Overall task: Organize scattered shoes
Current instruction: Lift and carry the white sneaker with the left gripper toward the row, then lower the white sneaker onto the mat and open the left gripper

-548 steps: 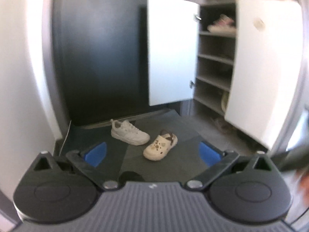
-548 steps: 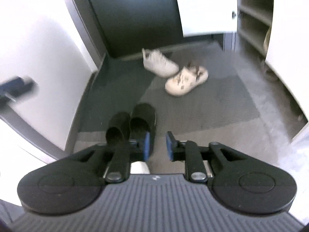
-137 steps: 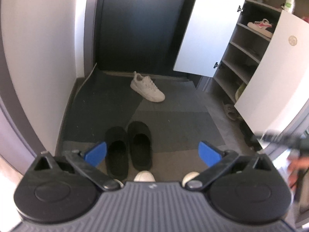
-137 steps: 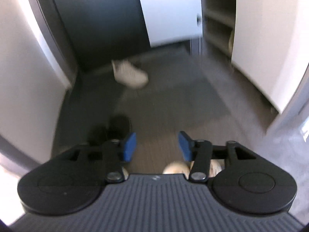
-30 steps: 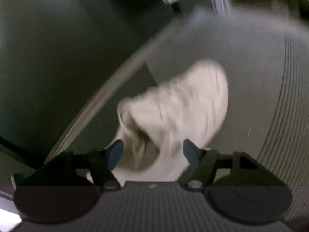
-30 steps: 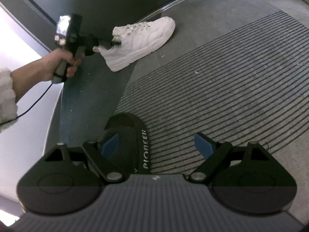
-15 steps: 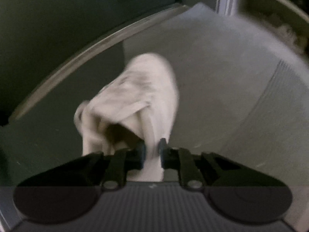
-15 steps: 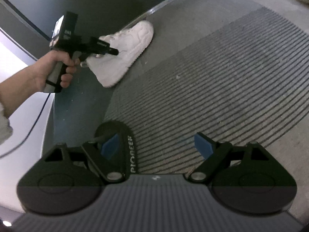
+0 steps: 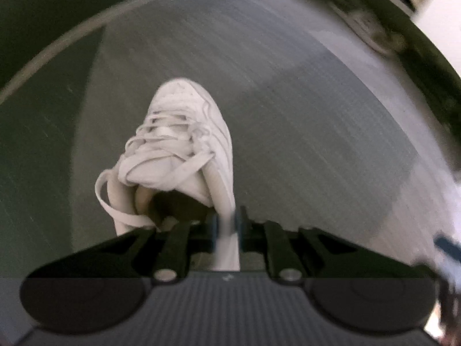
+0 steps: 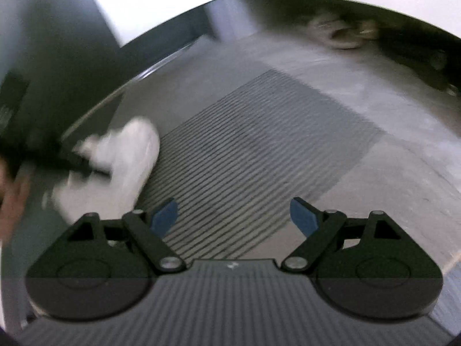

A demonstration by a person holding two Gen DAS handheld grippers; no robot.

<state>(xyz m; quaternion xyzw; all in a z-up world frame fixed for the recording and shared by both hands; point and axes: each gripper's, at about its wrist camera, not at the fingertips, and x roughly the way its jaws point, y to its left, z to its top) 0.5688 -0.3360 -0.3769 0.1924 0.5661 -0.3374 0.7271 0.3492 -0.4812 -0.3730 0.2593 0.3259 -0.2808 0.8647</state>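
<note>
Gripping white sneaker [image 9: 184, 144] in left gripper [image 9: 226, 227]; right gripper [image 10: 233, 216] spread empty

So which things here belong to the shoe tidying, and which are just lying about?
Job:
- white sneaker, heel wall pinched in the left gripper
- right gripper, open and empty

Lying about:
- ribbed floor mat
- blurred footwear by the cabinet

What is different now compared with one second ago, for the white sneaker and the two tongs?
The left tongs have closed on the heel edge of the white sneaker, which a second ago lay between their open jaws. In the right wrist view the sneaker has shifted from beside the dark door toward the ribbed mat. The right tongs stay open and empty.
</note>
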